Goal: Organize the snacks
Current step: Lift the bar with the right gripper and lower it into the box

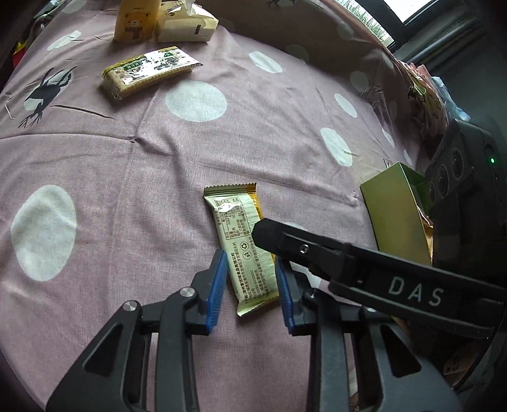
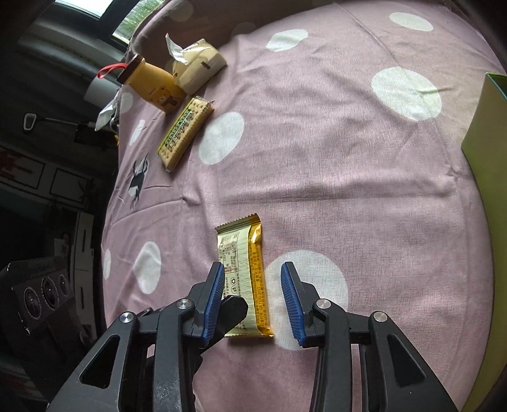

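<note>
A gold and pale-green snack bar (image 1: 240, 241) lies flat on the pink dotted bedsheet (image 1: 221, 152). My left gripper (image 1: 251, 256) straddles its near half, and both blue pads touch the wrapper's long edges. One black finger (image 1: 285, 241) of the right gripper lies across the bar in the left wrist view. In the right wrist view the same bar (image 2: 244, 269) lies between the blue pads of my right gripper (image 2: 253, 266), which is open, with a gap on the right side. A black fingertip (image 2: 234, 310) of the left gripper shows beside the bar.
A cracker pack (image 1: 149, 71) lies farther off on the sheet. Beyond it are a yellow bear-print bottle (image 1: 136, 22) and a tissue pack (image 1: 187, 23). A green box (image 1: 396, 209) stands at the sheet's right side. The bed's edge drops away at the left of the right wrist view.
</note>
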{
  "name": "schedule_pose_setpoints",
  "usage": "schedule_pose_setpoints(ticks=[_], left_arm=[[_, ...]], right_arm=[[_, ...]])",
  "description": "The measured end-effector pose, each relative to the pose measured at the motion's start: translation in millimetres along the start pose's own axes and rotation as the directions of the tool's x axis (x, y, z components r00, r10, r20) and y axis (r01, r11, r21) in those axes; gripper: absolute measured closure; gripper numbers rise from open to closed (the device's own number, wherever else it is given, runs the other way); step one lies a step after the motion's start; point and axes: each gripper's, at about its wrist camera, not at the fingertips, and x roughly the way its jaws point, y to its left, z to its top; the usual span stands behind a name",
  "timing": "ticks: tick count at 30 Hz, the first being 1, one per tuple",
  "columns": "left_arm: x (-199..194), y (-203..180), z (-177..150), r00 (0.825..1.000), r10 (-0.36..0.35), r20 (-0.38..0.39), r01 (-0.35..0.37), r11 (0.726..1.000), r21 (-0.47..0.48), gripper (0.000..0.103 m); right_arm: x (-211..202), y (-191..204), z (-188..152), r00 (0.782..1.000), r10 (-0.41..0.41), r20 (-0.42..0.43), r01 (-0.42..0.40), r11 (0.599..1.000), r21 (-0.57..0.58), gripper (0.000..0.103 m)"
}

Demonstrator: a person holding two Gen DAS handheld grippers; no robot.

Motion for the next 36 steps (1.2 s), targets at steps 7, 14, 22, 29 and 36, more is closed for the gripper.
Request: schedule_pose_setpoints(ticks=[7, 14, 22, 29, 36], left_arm=[[0, -3, 2, 1.000, -0.026, 0.013, 0.026, 1.000, 0.010, 0.080], [-44, -58, 7, 0.985, -0.051, 0.167, 0.020, 0.983, 0.184, 0.080], [-64, -142, 1, 0.957, -0.162, 0.240, 0.049, 0.907, 0.419, 0.080], [-40, -204, -6, 0.952, -0.273, 0.136, 0.161, 0.827, 0.539, 0.080], [4, -246, -16, 0.963, -0.270, 0.013, 0.213, 0.787, 0.578, 0.080]], right_arm=[[8, 5, 0, 1.000, -0.012, 0.009, 0.012, 1.000, -0.007, 0.068], [-58, 16, -6, 0.979, 0.026, 0.201, -0.015, 0.998, -0.056, 0.068], [-157, 0, -29, 0.889, -0.018, 0.457, 0.043, 0.998, -0.044, 0.068], [-212, -43, -47, 0.808, -0.137, 0.573, 0.122, 0.990, 0.065, 0.068], [-229, -91, -56, 0.777, -0.256, 0.575, 0.169, 0.965, 0.201, 0.068]])
